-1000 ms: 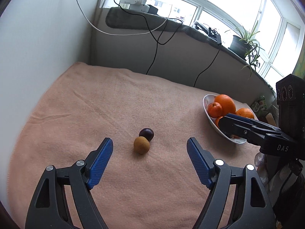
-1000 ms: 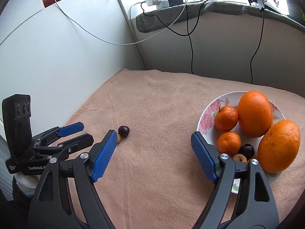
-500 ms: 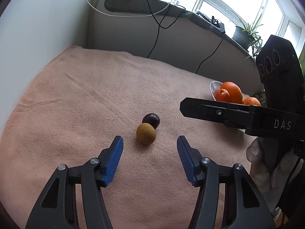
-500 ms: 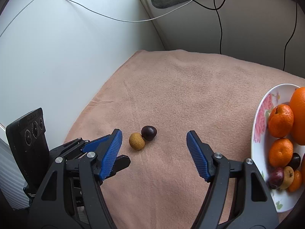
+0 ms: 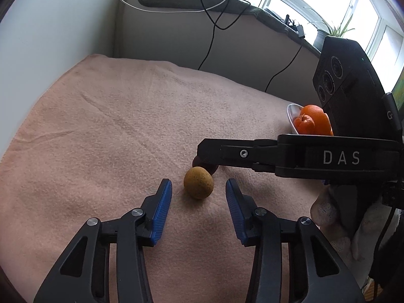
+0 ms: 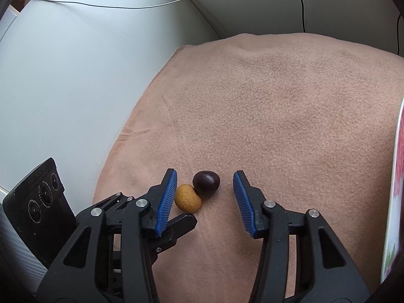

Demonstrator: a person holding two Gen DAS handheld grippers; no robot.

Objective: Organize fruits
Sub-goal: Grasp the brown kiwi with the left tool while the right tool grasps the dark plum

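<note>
Both fruits (image 6: 197, 192) lie mid-blanket (image 6: 277, 101) (touching), well off its edges.

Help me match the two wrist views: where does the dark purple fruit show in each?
Left wrist: dark purple fruit mid-frame, mostly hidden behind the right gripper's finger, just beyond the tan fruit.
Right wrist: low centre, fully visible.
Shared landmark: the tan fruit touching it.

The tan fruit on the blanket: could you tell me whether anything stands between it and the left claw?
Nothing visible does. The tan fruit lies just ahead of the left claw, whose jaws have just been closing, untouched. The dark fruit touches its far side, where the right claw reaches in.
</note>
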